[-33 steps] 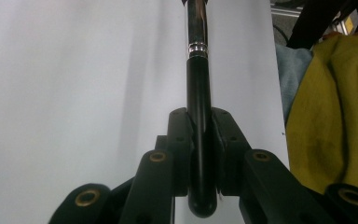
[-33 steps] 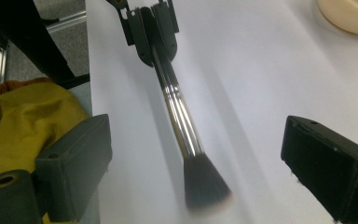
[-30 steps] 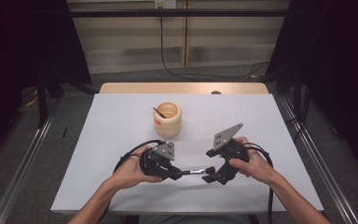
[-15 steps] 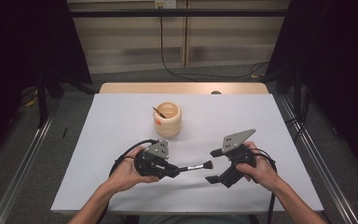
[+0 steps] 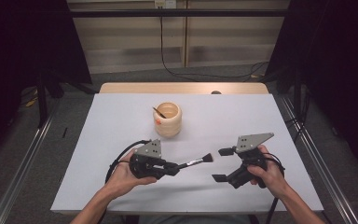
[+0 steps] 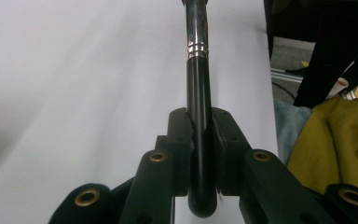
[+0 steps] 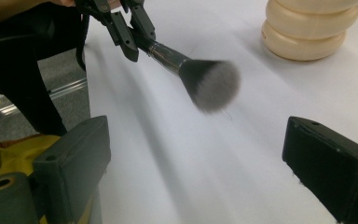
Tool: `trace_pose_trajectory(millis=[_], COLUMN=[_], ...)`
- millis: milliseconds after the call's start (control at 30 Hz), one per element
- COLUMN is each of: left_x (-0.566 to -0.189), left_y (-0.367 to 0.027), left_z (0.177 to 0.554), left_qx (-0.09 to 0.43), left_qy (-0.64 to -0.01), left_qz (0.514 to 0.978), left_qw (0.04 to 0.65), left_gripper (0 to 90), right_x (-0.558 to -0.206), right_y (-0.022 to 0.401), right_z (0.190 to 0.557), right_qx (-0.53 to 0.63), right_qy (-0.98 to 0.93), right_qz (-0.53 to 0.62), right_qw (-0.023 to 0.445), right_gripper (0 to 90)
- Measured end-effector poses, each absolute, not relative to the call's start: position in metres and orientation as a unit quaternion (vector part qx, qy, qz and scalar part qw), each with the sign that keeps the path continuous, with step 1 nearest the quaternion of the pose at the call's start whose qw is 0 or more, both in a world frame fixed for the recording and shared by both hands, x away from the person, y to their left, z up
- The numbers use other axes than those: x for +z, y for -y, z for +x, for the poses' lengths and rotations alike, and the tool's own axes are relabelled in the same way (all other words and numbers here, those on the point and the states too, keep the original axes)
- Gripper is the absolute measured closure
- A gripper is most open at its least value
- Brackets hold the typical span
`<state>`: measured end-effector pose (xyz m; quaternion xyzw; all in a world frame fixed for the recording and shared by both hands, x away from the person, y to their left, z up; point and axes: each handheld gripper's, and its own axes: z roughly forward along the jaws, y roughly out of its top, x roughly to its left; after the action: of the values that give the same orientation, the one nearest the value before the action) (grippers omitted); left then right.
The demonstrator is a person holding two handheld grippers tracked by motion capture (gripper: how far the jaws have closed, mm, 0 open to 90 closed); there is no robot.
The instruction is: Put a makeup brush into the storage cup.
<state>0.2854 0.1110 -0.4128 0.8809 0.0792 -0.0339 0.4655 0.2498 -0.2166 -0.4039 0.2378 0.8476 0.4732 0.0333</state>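
My left gripper [image 5: 172, 169] is shut on the black handle of a makeup brush [image 5: 196, 162], which points right and hangs just above the white table. In the left gripper view the handle [image 6: 199, 93] runs straight up between the jaws. The brush's grey bristle head [image 7: 212, 85] hangs in front of my right gripper [image 7: 205, 163], whose pads stand wide apart with nothing between them. In the high view the right gripper [image 5: 223, 164] is a short gap to the right of the bristles. A cream ribbed holder [image 5: 168, 120] stands behind them with another brush [image 5: 159, 112] in it.
The white table top [image 5: 261, 116] spreads around both hands. Its front edge lies just below the forearms, and metal rails [image 5: 23, 163] run along both sides. Yellow cloth [image 6: 335, 140] lies past the table edge in the gripper views.
My right gripper has drawn back to the right, away from the brush head, leaving a gap. The left gripper has kept hold of the brush and hardly shifted.
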Motion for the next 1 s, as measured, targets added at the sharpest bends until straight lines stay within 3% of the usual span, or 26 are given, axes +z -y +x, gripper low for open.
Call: trace_pose_trajectory(millis=[667,1000], left_x=[-0.416,-0.415], left_y=[-0.125,-0.125], left_z=[0.272,0.268], left_qx=[-0.027,-0.023], left_qy=[-0.095,-0.096], left_qz=[0.842,0.825], left_qw=[0.530,0.556], left_gripper=[79.4,79.4], right_x=[-0.404,-0.403], right_y=[0.229,0.228], right_z=[0.234,0.237], right_qx=[0.528,0.568], right_qy=[-0.818,-0.794], right_qz=[0.222,0.215], right_qw=[0.052,0.026], right_gripper=[6.3,4.1])
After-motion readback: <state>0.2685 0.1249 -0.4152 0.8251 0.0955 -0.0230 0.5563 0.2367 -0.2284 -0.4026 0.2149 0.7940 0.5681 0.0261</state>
